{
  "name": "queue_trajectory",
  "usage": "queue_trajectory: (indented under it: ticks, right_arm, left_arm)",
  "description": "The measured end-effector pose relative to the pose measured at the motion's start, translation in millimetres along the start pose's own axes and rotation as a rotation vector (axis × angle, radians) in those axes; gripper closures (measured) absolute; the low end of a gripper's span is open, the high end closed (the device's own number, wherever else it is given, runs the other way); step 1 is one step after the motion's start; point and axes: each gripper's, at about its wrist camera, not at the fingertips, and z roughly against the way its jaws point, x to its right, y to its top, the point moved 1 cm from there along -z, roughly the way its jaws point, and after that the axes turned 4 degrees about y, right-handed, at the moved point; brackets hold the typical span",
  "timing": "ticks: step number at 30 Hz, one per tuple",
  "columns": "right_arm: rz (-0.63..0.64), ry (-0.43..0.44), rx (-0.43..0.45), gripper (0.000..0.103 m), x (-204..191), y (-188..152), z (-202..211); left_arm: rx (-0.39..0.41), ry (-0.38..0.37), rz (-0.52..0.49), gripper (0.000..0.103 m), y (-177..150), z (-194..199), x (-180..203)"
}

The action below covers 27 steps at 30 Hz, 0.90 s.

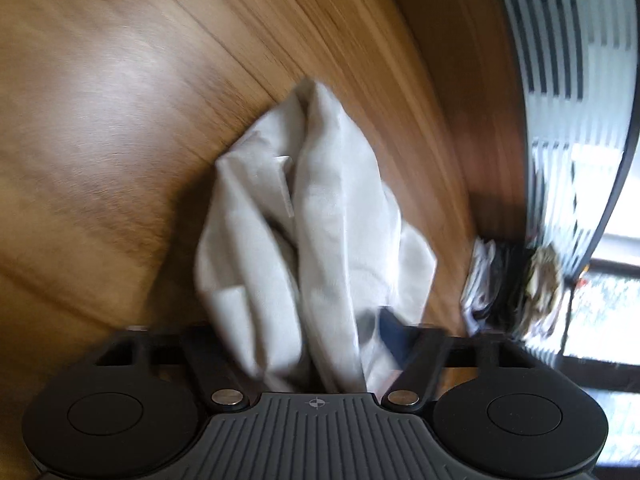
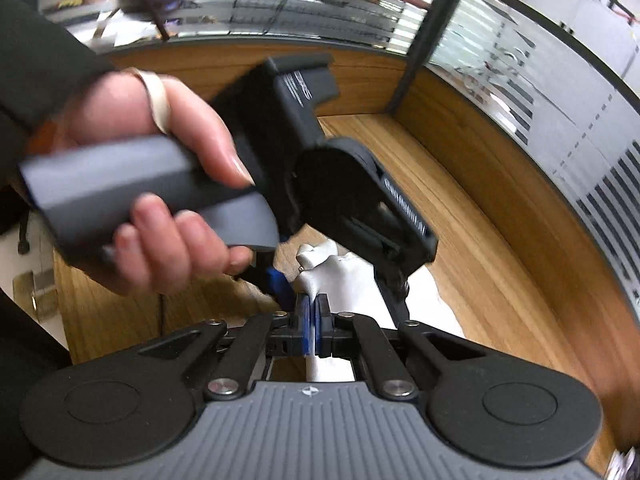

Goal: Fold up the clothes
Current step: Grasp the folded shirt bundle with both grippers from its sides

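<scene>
A wooden table [image 1: 120, 128] fills most of the left wrist view, its grain running from ten o'clock down toward four o'clock. In the right wrist view the same wood spreads from the centre out to three o'clock, walled at its far edges by a low wooden partition [image 2: 500, 152] topped with frosted striped glass [image 2: 560, 112].

The white garment [image 1: 308, 216] lies bunched on the table at the centre of the left wrist view, rising in two long ridges toward twelve o'clock and running down into the mouth of the left gripper [image 1: 316, 344] at six o'clock. That gripper's jaws stand partly open with the cloth between them; the fabric hides the pads, so whether they press on it cannot be told. A strip of blue pad shows just right of the cloth.

In the right wrist view a hand [image 2: 160, 200] in a dark sleeve [image 2: 36, 64] occupies the nine to ten o'clock area, wrapped around the grey handle of the left gripper, whose black body reaches toward the centre and down onto the cloth.

Below it, at six o'clock, the right gripper [image 2: 314, 320] has its blue pads drawn tight together on a thin fold of the white garment, which runs from behind the pads up toward twelve o'clock into a small bunched peak.

A small heap of dark and pale clutter [image 1: 508, 292] sits on the table at three to four o'clock in the left wrist view, well apart from the garment.
</scene>
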Motion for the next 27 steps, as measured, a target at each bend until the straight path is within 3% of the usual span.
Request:
queue_trajectory:
  ticks: [1, 3, 6, 9, 11, 13, 16, 21, 27]
  right_arm:
    - [-0.008, 0.000, -0.001, 0.101, 0, -1, 0]
    - [-0.029, 0.001, -0.005, 0.101, 1, -4, 2]
    - [-0.081, 0.016, -0.010, 0.100, 6, -10, 5]
    - [-0.183, 0.032, -0.006, 0.099, 19, -17, 11]
    - [-0.265, 0.028, -0.005, 0.091, 31, -25, 15]
    - [-0.365, 0.019, -0.007, 0.075, 45, -39, 21]
    - [-0.526, -0.005, -0.014, 0.058, 70, -62, 24]
    - [-0.809, -0.019, -0.017, 0.025, 109, -106, 21]
    - [-1.109, 0.082, 0.006, 0.016, 140, -153, -2]
  left_arm:
    - [-0.006, 0.017, -0.017, 0.060, 1, -3, 3]
    - [-0.004, 0.041, -0.052, 0.079, 1, -7, 8]
    - [0.016, 0.092, -0.117, 0.088, -2, -9, 17]
    - [0.037, 0.170, -0.195, 0.089, -5, -9, 25]
    - [0.046, 0.218, -0.249, 0.089, -6, -7, 31]
    - [0.054, 0.265, -0.303, 0.089, -7, -6, 37]
    - [0.058, 0.328, -0.369, 0.088, -6, -3, 43]
    - [0.023, 0.376, -0.434, 0.088, 5, -1, 48]
    - [-0.037, 0.374, -0.443, 0.087, 21, -8, 50]
